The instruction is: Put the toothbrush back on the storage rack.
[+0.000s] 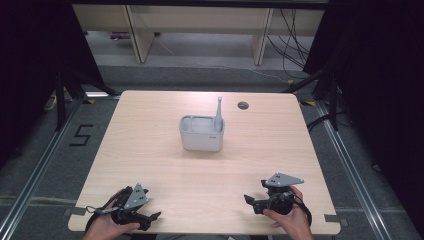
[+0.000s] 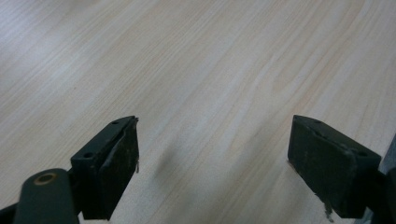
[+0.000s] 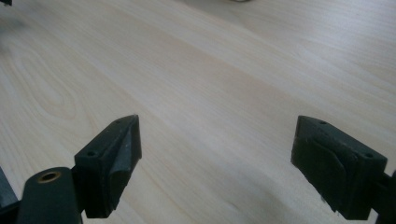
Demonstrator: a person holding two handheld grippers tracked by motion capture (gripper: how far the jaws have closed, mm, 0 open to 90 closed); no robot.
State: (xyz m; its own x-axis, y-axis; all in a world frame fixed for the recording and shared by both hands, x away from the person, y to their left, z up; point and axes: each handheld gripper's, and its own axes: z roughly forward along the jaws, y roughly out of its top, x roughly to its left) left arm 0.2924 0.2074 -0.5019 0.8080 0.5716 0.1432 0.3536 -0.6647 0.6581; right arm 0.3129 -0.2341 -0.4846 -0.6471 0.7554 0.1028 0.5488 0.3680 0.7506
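High view: toothbrush [image 1: 218, 116] stands roughly upright.

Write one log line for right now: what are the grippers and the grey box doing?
left gripper: open, nothing held | right gripper: open, nothing held | grey box: mid-table, untouched | grey brush: upright in box's right end

I see my left gripper [image 1: 152, 218] and right gripper [image 1: 250, 202]: black bodies, grey three-cornered plates on top, black cables trailing, blocky black jaws with small screw holes.
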